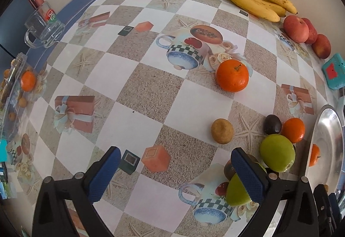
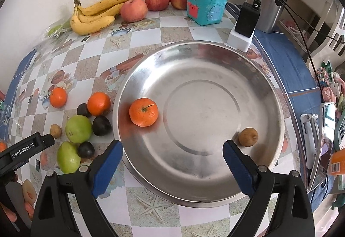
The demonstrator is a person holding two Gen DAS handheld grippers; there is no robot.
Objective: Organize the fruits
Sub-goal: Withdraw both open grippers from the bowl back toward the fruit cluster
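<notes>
Right wrist view: the right tongs [image 2: 172, 163] hang spread and empty over the near rim of the plate [image 2: 269, 86], which holds one mandarin [image 2: 143, 112] ahead-left of them and a small brown fruit [image 2: 248, 137] just past the right finger. The left tongs [image 1: 175, 174] are also spread wide and hold nothing. A green apple [image 1: 238, 191] touches their right finger, outside the gap. My advice: shift them right to straddle it before closing, since the loose fruit clustered beside it could roll.
</notes>
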